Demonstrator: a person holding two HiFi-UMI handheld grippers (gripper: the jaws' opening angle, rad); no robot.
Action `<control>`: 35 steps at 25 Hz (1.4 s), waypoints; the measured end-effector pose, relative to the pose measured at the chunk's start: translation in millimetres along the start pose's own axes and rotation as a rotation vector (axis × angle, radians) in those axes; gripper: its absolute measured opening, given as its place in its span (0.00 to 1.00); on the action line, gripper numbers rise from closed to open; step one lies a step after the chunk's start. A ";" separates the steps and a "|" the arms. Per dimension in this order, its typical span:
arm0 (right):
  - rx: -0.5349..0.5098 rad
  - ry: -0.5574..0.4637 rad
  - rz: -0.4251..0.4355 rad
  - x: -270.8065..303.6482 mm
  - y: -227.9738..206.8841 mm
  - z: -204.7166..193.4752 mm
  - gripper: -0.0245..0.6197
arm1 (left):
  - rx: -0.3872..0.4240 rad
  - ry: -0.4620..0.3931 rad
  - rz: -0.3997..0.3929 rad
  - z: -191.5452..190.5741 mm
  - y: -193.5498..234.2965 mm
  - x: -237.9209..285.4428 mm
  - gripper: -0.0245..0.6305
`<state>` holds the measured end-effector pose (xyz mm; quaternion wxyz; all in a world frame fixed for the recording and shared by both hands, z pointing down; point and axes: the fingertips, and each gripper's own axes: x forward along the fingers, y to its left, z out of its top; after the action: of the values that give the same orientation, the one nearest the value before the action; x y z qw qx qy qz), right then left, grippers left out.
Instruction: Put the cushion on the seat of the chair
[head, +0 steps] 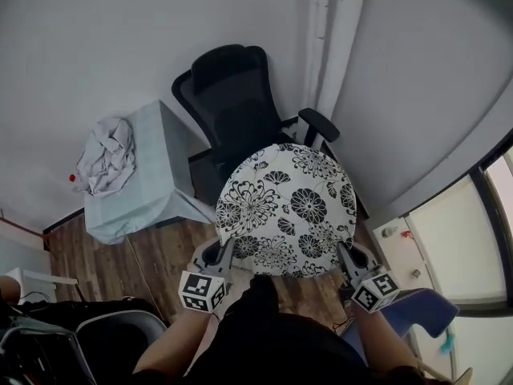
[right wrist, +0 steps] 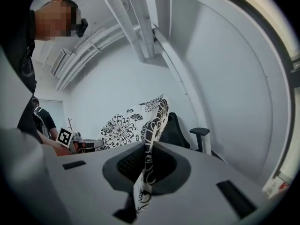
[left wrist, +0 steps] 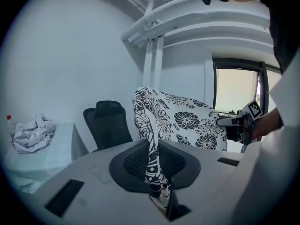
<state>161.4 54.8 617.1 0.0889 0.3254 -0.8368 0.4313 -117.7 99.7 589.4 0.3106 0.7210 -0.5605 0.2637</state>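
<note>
near the black chair (head: 231, 107), left tool (head: 224, 253) and right tool (head: 347, 256) each clamp the floral cushion (head: 288, 207).

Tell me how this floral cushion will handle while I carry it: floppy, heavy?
Probably soft yet shape-holding: the cushion looks round though the left tongs and right tongs pinch only its near edge. Likely light for its size, since two edge pinches carry it. The edge squashes thin, so it could slip.
</note>
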 end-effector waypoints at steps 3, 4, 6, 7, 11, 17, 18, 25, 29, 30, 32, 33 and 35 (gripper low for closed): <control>-0.002 -0.005 -0.002 4.3 3.4 -5.5 0.09 | 0.005 -0.008 -0.014 -2.6 4.5 3.6 0.08; -0.007 -0.006 -0.006 3.7 4.8 -5.8 0.09 | 0.002 -0.011 -0.021 -3.5 3.9 3.8 0.08; -0.021 -0.016 -0.013 1.8 7.6 -4.4 0.09 | 0.002 -0.023 -0.040 -5.0 0.3 3.7 0.08; -0.032 -0.023 -0.018 1.3 10.0 -2.9 0.09 | 0.007 -0.029 -0.051 -5.2 -1.3 3.5 0.08; -0.064 -0.037 -0.044 0.3 27.4 5.0 0.09 | 0.023 -0.037 -0.101 -1.4 -0.5 3.9 0.08; -0.142 -0.096 -0.057 -2.0 34.4 -4.2 0.09 | 0.055 -0.105 -0.146 -11.6 0.7 7.0 0.08; -0.153 -0.108 -0.060 -1.5 33.8 -6.7 0.09 | 0.063 -0.123 -0.150 -11.9 1.5 8.0 0.08; -0.193 -0.135 -0.141 1.2 49.0 -8.9 0.09 | 0.071 -0.141 -0.246 -7.6 7.1 11.0 0.08; -0.237 -0.156 -0.199 -7.7 83.6 -2.8 0.09 | 0.085 -0.175 -0.320 -0.2 8.1 -0.7 0.08; -0.242 -0.160 -0.212 -7.8 88.6 -3.8 0.09 | 0.083 -0.180 -0.334 0.0 9.4 -1.7 0.08; -0.248 -0.158 -0.235 -7.3 92.6 -5.6 0.09 | 0.065 -0.179 -0.353 -0.5 10.8 -2.1 0.08; -0.253 -0.155 -0.241 -6.3 93.3 -4.8 0.09 | 0.055 -0.177 -0.358 0.2 11.0 -2.5 0.08; -0.261 -0.145 -0.241 -3.9 95.1 -1.3 0.09 | 0.047 -0.176 -0.360 3.5 9.9 -5.1 0.08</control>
<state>105.2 97.2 553.0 0.1207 0.4393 -0.8448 0.2806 -128.4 98.6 584.8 0.2856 0.8369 -0.4411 0.1530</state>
